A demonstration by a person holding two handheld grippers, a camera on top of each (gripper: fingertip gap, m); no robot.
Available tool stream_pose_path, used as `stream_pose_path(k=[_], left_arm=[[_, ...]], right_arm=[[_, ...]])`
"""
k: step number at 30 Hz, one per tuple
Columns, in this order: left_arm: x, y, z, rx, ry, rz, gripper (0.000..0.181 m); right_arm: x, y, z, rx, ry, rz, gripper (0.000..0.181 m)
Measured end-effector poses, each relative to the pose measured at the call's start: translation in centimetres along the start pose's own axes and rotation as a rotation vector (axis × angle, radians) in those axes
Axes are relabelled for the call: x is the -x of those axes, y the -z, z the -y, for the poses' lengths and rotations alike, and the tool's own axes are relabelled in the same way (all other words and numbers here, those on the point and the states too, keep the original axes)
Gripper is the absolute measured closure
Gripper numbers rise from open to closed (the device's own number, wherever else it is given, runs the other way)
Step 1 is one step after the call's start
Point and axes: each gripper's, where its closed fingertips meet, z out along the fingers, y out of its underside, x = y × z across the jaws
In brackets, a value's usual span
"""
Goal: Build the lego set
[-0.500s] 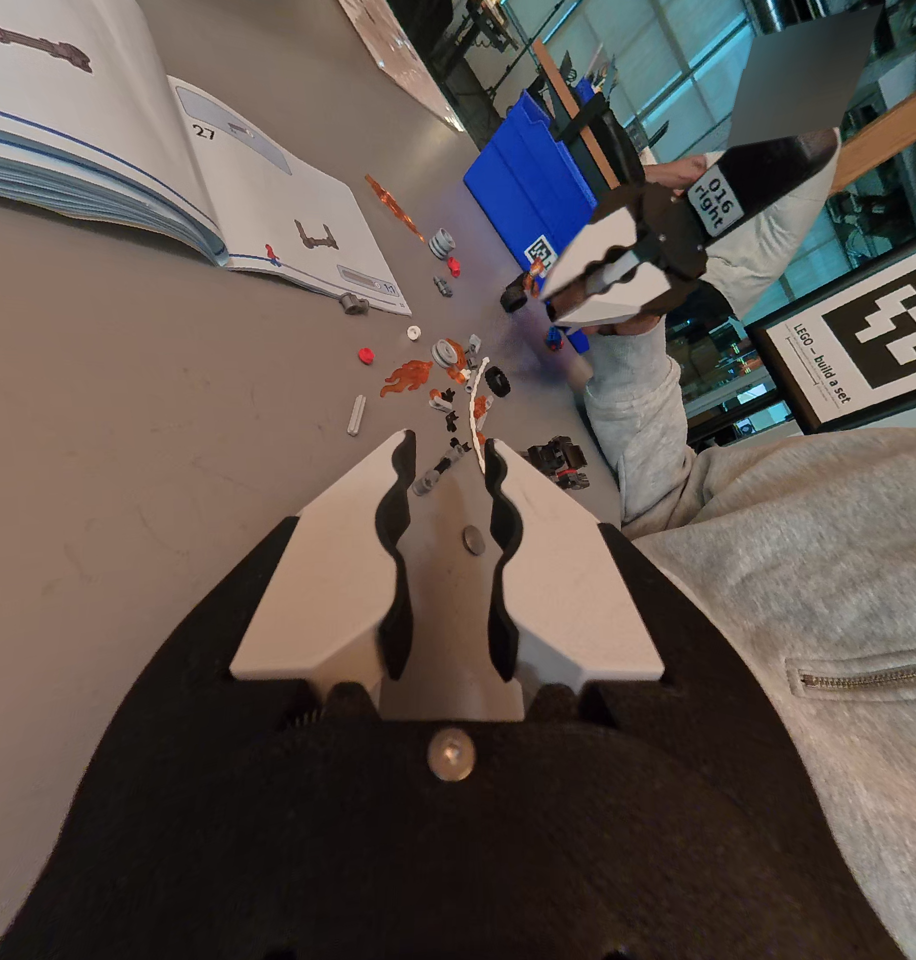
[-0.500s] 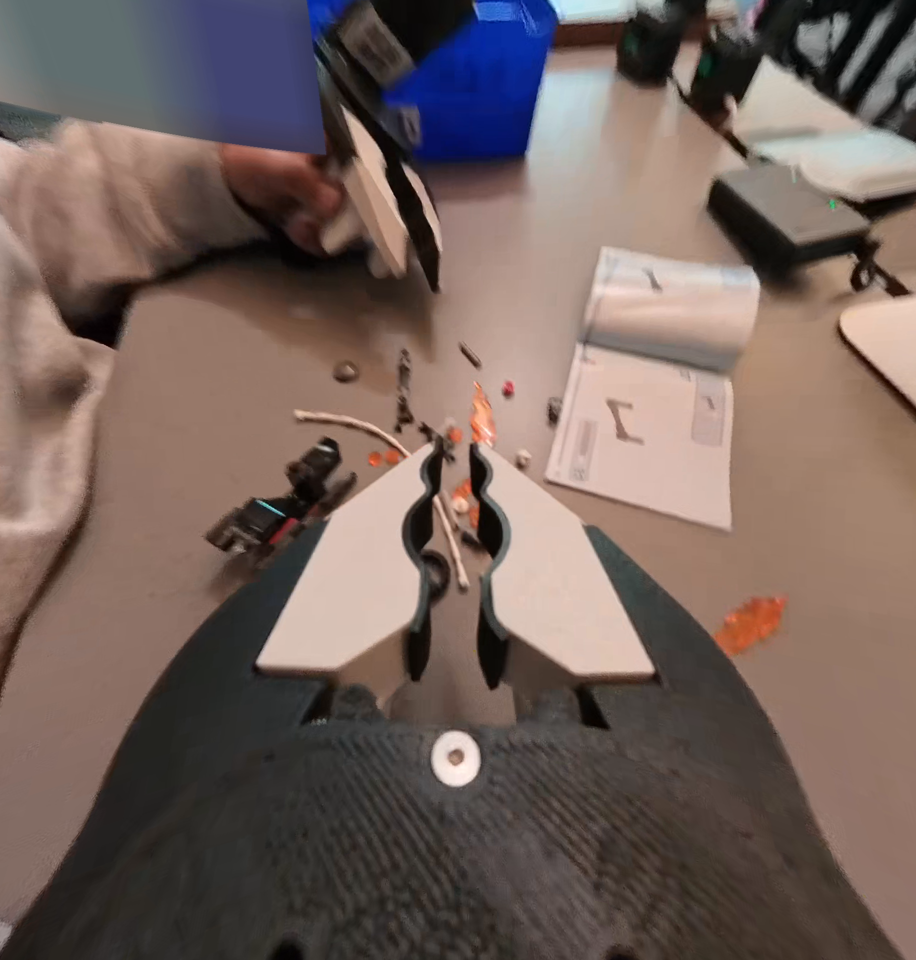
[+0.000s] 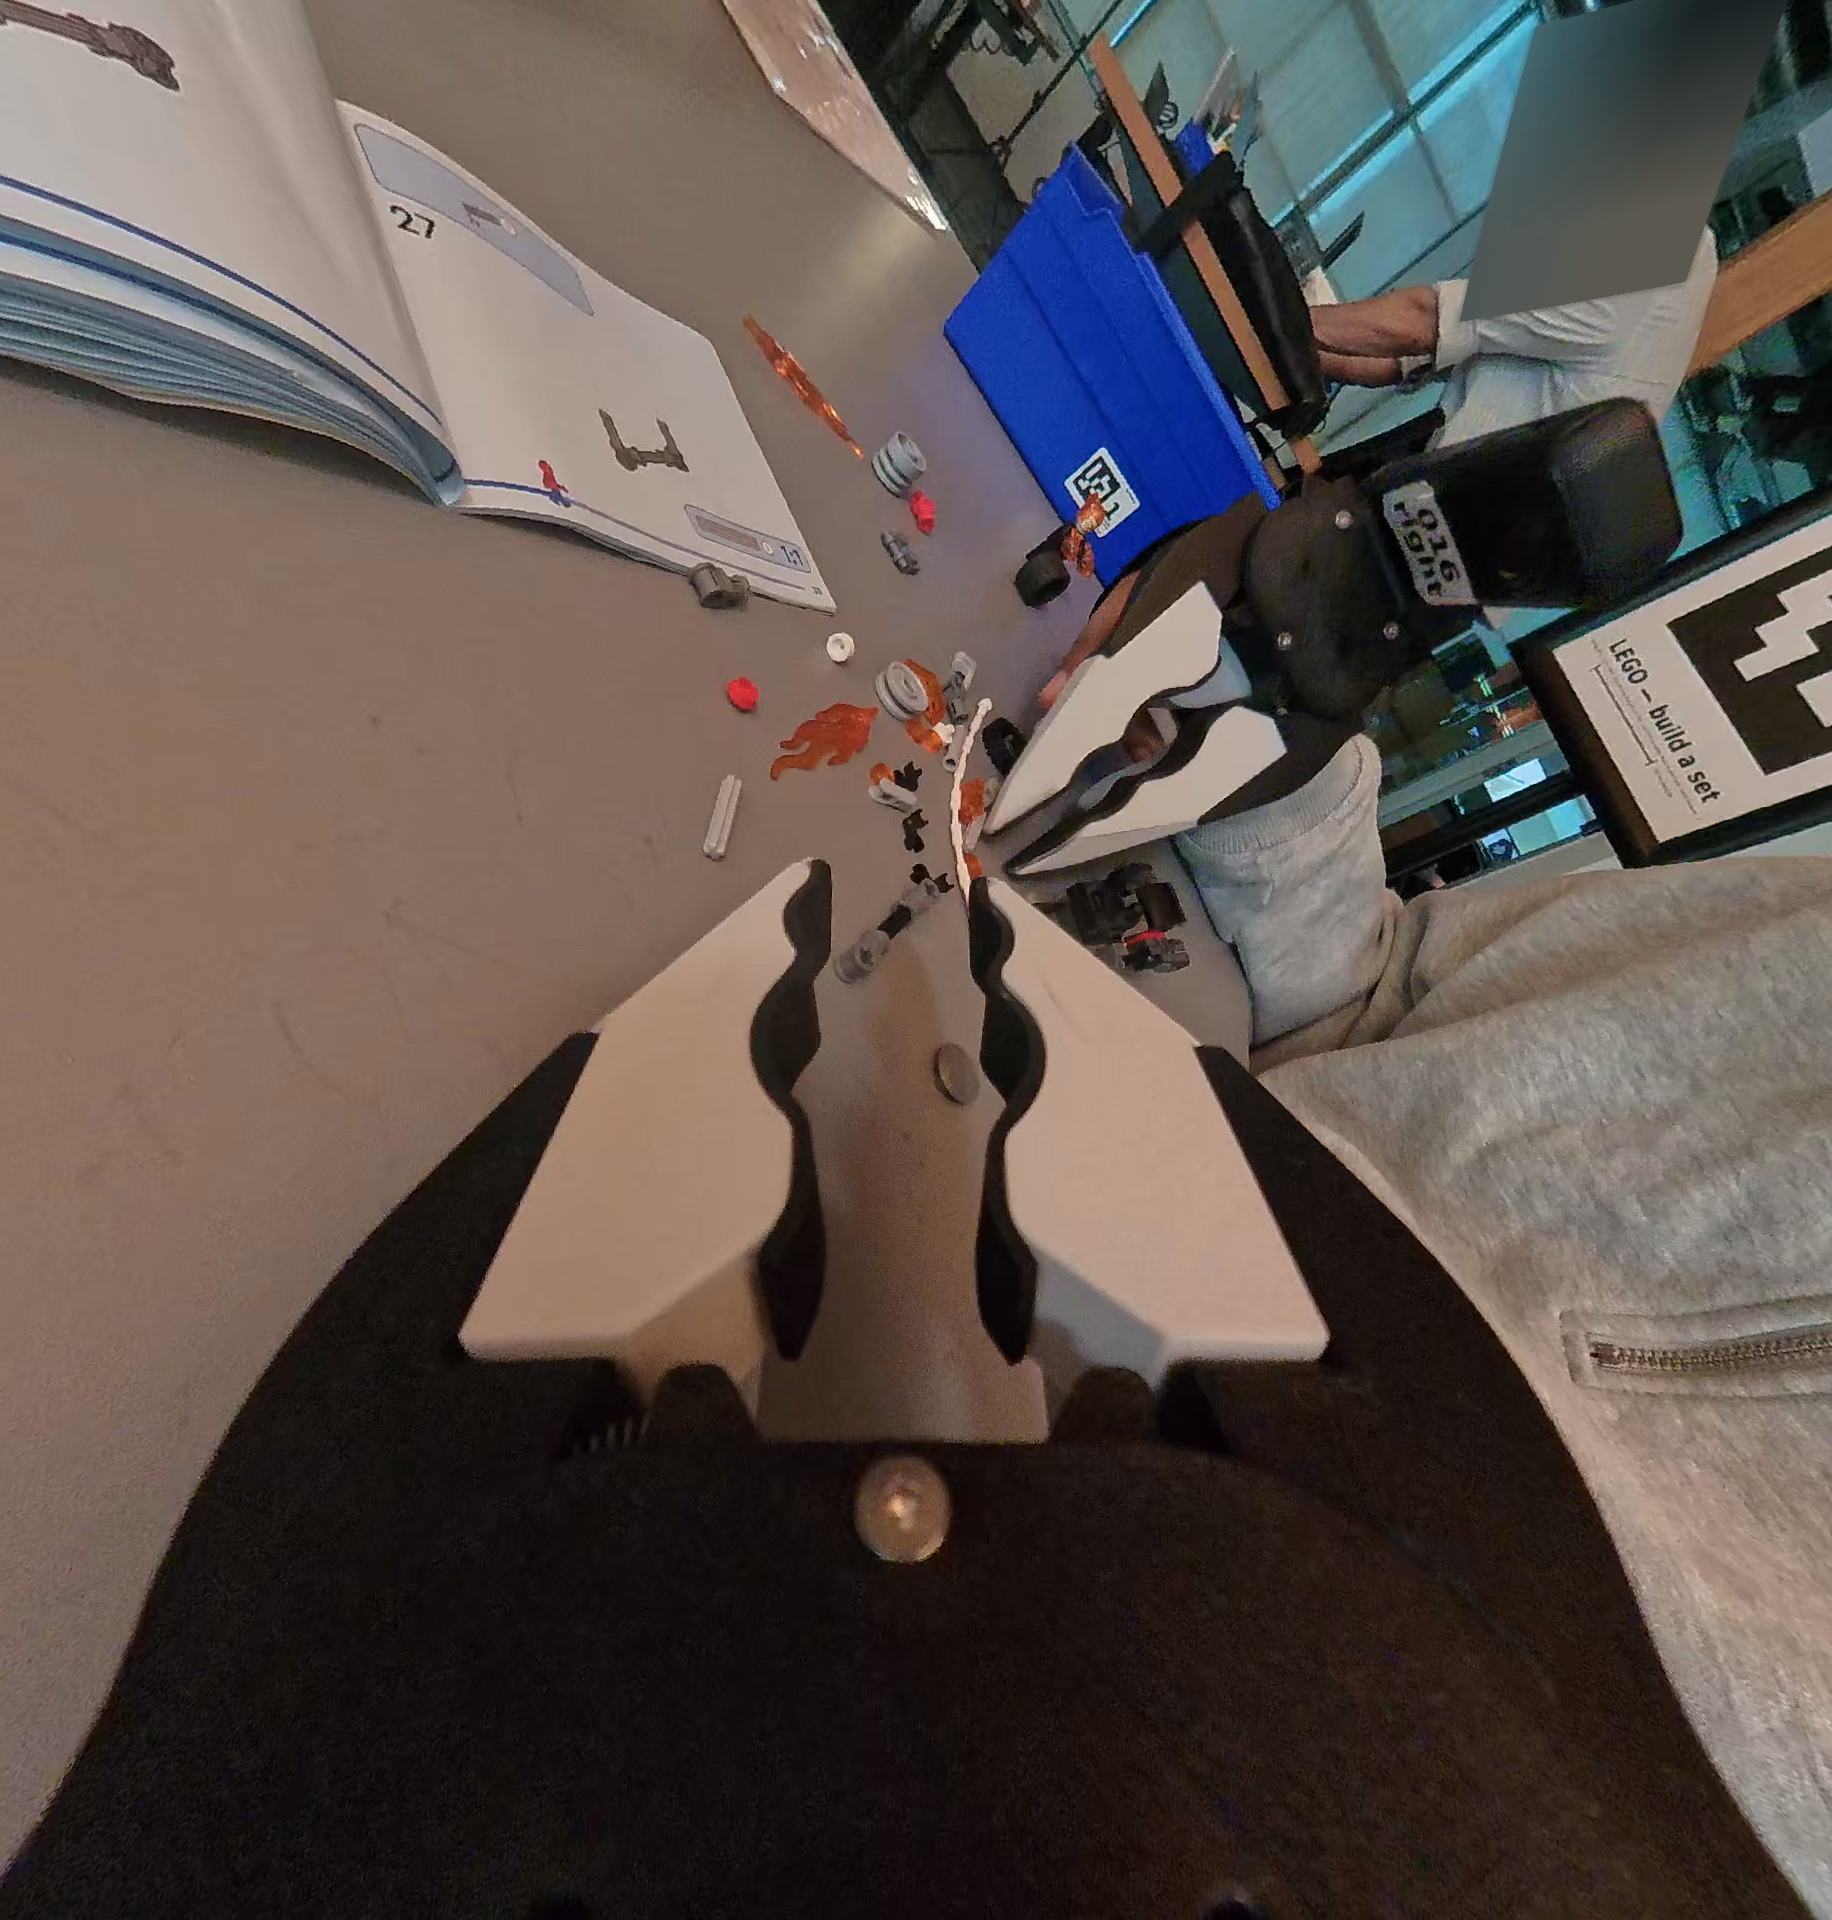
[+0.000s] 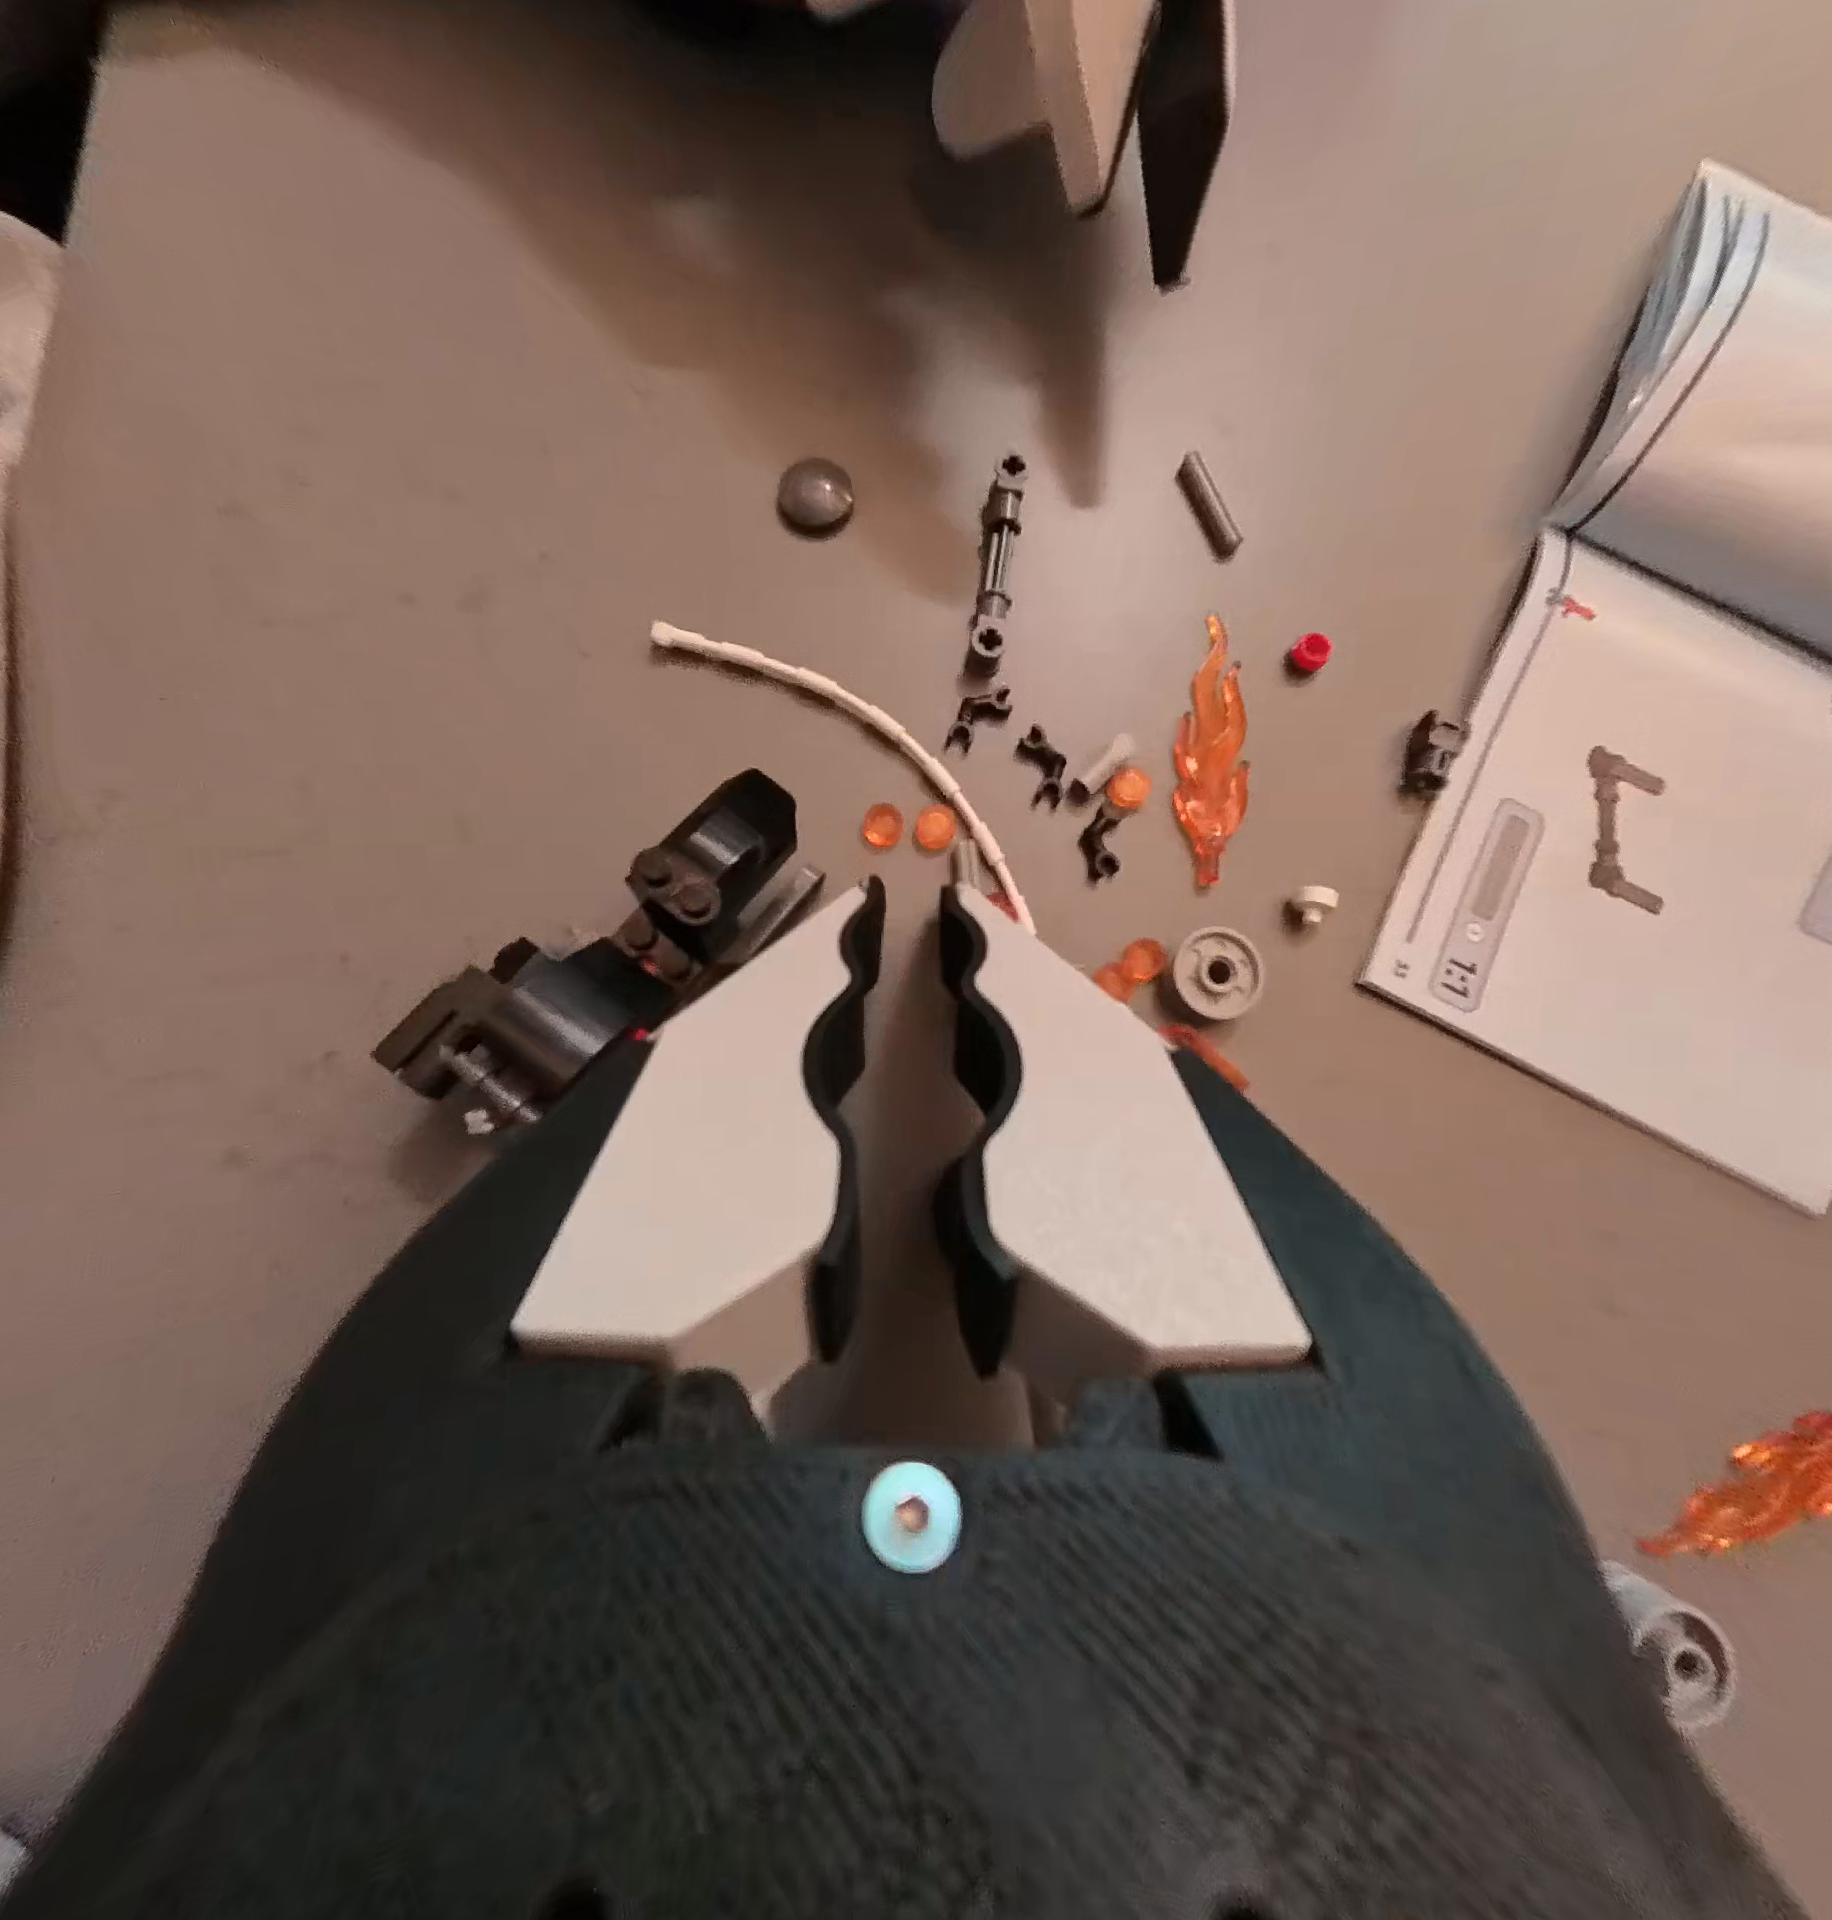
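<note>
Loose Lego pieces lie on the grey table. A dark partial build [image 4: 621,977] sits just left of my right gripper [image 4: 909,890], which hovers low over the pieces with its jaws narrowly apart and empty. A curved white hose [image 4: 839,696] runs up to its right fingertip. An orange flame [image 4: 1213,748], a black-and-grey axle assembly [image 4: 1000,561] and a grey dome [image 4: 815,496] lie beyond. My left gripper [image 3: 896,878] is open and empty, with the axle assembly [image 3: 886,930] and the dome [image 3: 957,1070] lying between its fingers. The right gripper [image 3: 998,844] shows just beyond it.
The open instruction booklet [image 4: 1618,935] lies at the right, also seen at the far left in the left wrist view [image 3: 579,416]. A blue bin [image 3: 1099,395] stands at the back. A second flame [image 4: 1785,1496] and a grey hub [image 4: 1670,1652] lie near right. A grey sleeve [image 3: 1514,1039] is alongside. The tips of one gripper are about 11 cm away from the tips of the other. It is some 6 cm from my right tips to the orange flame [image 4: 1213,748].
My right gripper has come down and forward from above the table to just over the pieces beside the dark build. The left gripper has stayed in place and open.
</note>
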Motion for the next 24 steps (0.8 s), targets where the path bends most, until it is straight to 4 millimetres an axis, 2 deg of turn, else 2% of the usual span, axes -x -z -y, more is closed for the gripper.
stream_pose_path(k=[8, 24], left_arm=[[0.03, -0.10, -0.11, 0.008, -0.002, 0.004, 0.157], [0.00, -0.16, -0.17, 0.012, -0.005, 0.006, 0.157]], right_arm=[[-0.65, 0.41, 0.49, -0.032, -0.007, -0.039, 0.172], [-0.88, -0.07, -0.24, 0.019, -0.020, -0.054, 0.181]])
